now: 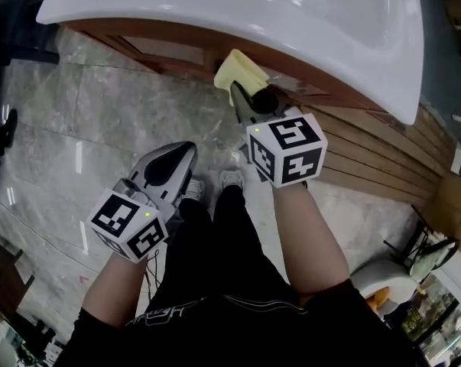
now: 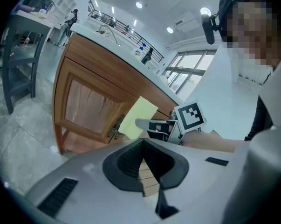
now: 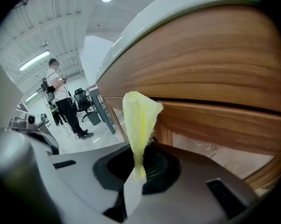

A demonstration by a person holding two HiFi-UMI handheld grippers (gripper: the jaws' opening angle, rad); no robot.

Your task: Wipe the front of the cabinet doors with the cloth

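A pale yellow cloth (image 1: 241,71) is pinched in my right gripper (image 1: 238,90), which is shut on it. In the right gripper view the cloth (image 3: 139,118) stands up from the jaws and its top touches the wooden cabinet front (image 3: 215,125) just under the white counter. From the left gripper view the cloth (image 2: 138,115) lies against the cabinet beside the framed door (image 2: 91,106). My left gripper (image 1: 187,152) is held lower and away from the cabinet, above the floor, shut with nothing in it.
A white basin counter (image 1: 291,21) overhangs the cabinet. Wooden slats (image 1: 375,159) run along the floor at the right. My legs and shoes (image 1: 232,179) are below the grippers. A grey chair (image 2: 19,55) stands left of the cabinet. A person (image 3: 61,97) stands far off.
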